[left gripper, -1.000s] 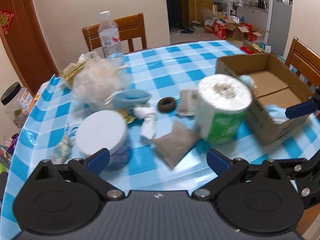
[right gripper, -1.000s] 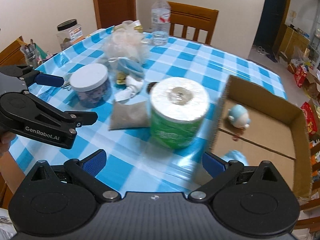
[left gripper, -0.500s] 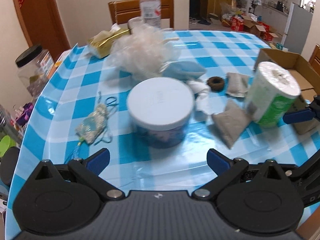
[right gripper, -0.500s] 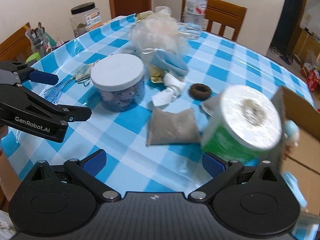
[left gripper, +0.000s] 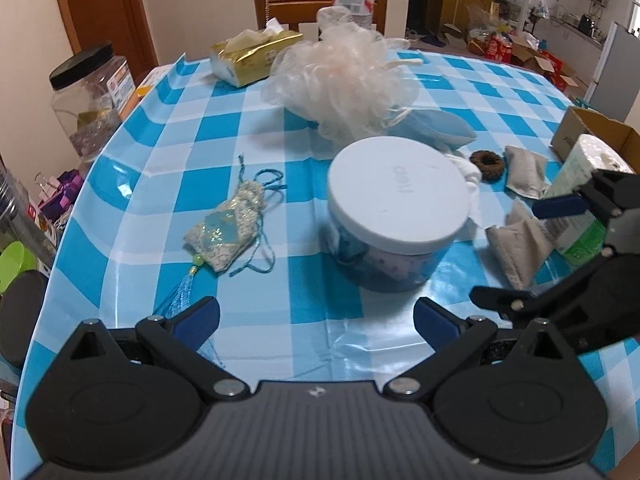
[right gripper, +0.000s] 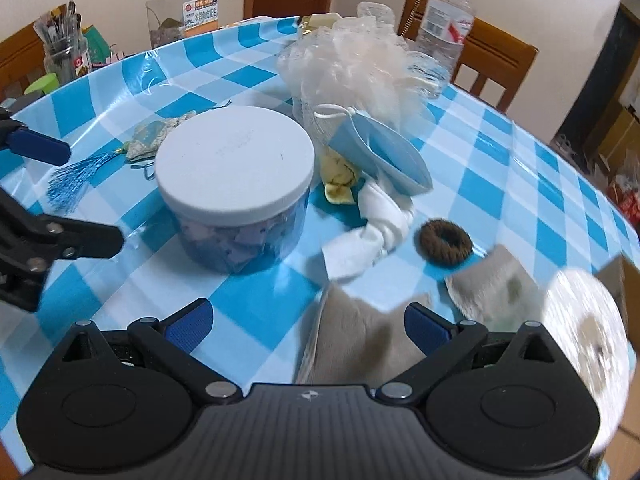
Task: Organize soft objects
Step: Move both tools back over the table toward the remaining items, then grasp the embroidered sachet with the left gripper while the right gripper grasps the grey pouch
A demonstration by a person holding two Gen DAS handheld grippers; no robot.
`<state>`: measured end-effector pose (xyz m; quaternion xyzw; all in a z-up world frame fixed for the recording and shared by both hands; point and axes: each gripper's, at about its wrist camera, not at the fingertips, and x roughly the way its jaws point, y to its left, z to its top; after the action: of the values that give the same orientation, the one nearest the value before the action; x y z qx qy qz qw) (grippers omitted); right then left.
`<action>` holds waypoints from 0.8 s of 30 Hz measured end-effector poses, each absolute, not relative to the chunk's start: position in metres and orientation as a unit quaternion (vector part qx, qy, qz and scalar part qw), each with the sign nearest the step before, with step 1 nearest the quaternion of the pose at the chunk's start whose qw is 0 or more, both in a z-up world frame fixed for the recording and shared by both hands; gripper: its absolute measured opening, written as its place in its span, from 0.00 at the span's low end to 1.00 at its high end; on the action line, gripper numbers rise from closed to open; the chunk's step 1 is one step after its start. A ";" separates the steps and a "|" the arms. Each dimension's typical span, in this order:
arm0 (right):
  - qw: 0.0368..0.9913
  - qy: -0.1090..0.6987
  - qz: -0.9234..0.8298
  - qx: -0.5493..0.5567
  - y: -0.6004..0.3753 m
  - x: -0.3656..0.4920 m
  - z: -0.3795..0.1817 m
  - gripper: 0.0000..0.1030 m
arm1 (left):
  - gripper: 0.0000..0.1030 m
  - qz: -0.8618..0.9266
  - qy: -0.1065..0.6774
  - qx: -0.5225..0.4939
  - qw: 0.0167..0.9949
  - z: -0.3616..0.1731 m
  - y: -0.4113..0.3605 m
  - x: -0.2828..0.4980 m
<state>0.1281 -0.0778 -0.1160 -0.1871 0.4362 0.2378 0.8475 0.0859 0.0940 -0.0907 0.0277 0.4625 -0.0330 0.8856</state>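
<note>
My left gripper (left gripper: 316, 318) stands open above the checked tablecloth, with a tasselled sachet (left gripper: 226, 236) ahead on its left and a white-lidded jar (left gripper: 396, 200) ahead on its right. My right gripper (right gripper: 308, 322) is open too, low over a grey beanbag (right gripper: 360, 344) that lies partly under its right finger. A white sock (right gripper: 372, 228), a brown scrunchie (right gripper: 444, 240), a blue mask (right gripper: 384, 152) and a pale bath pouf (right gripper: 352, 68) lie beyond. A second beanbag (right gripper: 492, 284) is blurred at the right.
A toilet roll (left gripper: 580, 184) and a cardboard box (left gripper: 588, 132) stand at the far right. A tissue pack (left gripper: 252, 56), a water bottle (right gripper: 444, 36) and wooden chairs are at the back. A plastic jar (left gripper: 88, 96) sits off the table's left edge.
Both views have swung left: the toilet roll and box slid to the right edge, while the jar and sachet came to the middle. The right gripper dropped closer to the grey beanbag.
</note>
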 end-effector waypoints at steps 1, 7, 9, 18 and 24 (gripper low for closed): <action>0.847 0.434 0.241 -0.191 -0.075 0.132 -0.118 1.00 | 0.99 -0.032 0.463 0.026 0.885 -0.091 0.096 0.087; 0.836 0.440 0.261 -0.198 -0.063 0.151 -0.132 1.00 | 0.99 -0.023 0.468 0.018 0.883 -0.094 0.104 0.091; 0.830 0.453 0.265 -0.189 -0.062 0.156 -0.136 1.00 | 0.99 -0.021 0.468 0.017 0.883 -0.094 0.106 0.092; 0.810 0.498 0.268 -0.153 -0.074 0.141 -0.136 1.00 | 0.99 -0.019 0.468 0.019 0.883 -0.096 0.109 0.101; 0.798 0.527 0.264 -0.124 -0.084 0.120 -0.131 1.00 | 0.99 -0.026 0.468 0.036 0.882 -0.098 0.111 0.113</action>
<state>0.1204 -0.0840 -0.1311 -0.1240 0.5273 0.2635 0.7982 0.1126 0.1110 -0.0979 0.0356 0.4683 -0.0265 0.8825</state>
